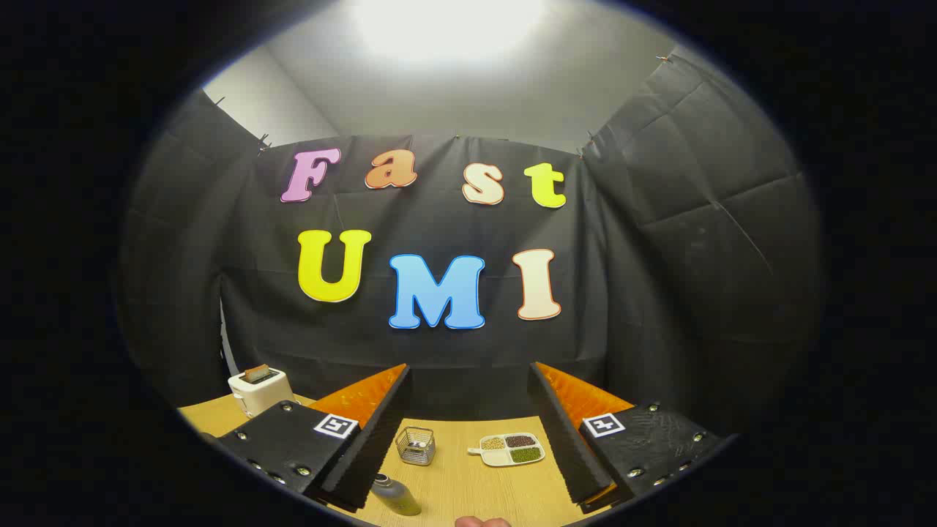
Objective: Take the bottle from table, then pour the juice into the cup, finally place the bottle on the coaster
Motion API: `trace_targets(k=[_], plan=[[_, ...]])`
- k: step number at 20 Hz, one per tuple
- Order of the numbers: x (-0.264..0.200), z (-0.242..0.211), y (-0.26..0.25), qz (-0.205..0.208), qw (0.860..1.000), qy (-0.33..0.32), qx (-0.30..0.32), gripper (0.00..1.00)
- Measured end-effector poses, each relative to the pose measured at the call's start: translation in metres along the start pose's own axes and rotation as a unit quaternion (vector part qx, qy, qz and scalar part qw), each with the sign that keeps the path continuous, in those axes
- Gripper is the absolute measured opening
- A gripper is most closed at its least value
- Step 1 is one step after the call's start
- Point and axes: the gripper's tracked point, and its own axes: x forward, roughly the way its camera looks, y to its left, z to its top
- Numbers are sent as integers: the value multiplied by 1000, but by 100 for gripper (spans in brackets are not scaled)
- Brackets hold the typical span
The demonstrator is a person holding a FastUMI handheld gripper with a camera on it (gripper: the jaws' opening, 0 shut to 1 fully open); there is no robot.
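My gripper is held high above the wooden table, open, with nothing between its fingers. Far below, between the fingers and close to the left one, stands a grey metal bottle with a dark cap. A small glass cup in a wire holder sits beyond the bottle, nearer the back of the table. I cannot make out a coaster.
A white divided dish with three kinds of grains lies to the right of the cup. A white toaster stands at the table's back left corner. A fingertip shows at the near edge. Black cloth walls close the booth.
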Motion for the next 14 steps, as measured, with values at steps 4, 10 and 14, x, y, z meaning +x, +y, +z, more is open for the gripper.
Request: trace_targets(k=[4, 10, 14], plan=[[0, 4, 1, 1, 1000, -2, -2, 96], [0, 9, 1, 0, 1000, -3, 2, 96], [-1, 9, 3, 3, 1000, -2, 2, 96]])
